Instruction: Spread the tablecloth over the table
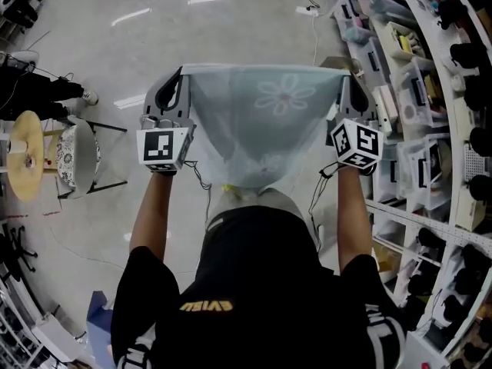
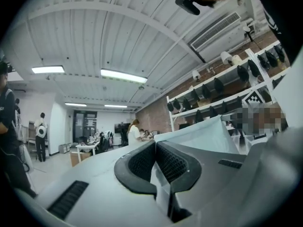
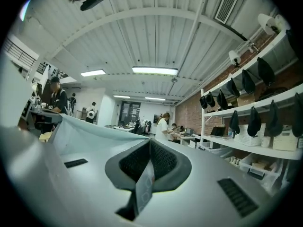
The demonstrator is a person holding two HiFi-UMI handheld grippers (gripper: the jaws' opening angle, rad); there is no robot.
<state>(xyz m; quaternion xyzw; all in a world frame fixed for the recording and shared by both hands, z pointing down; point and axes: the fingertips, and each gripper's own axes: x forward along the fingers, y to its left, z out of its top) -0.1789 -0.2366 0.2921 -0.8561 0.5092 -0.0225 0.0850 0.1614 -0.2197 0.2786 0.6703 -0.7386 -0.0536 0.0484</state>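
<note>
L tongs (image 1: 175, 83) + R tongs (image 1: 350, 83) – both clamped on tablecloth (image 1: 261, 121) corners | hold edge taut, hands level – lay w/o slack

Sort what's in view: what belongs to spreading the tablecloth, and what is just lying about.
Job:
tablecloth, held up and stretched
left gripper, shut on its edge
right gripper, shut on its edge

Lying about:
chair with patterned seat
storage shelves
floor cable

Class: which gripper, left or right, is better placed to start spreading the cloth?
Neither is better placed. The left gripper and right gripper each pinch a top corner of the cloth, level and taut, so both should probably move together.
</note>
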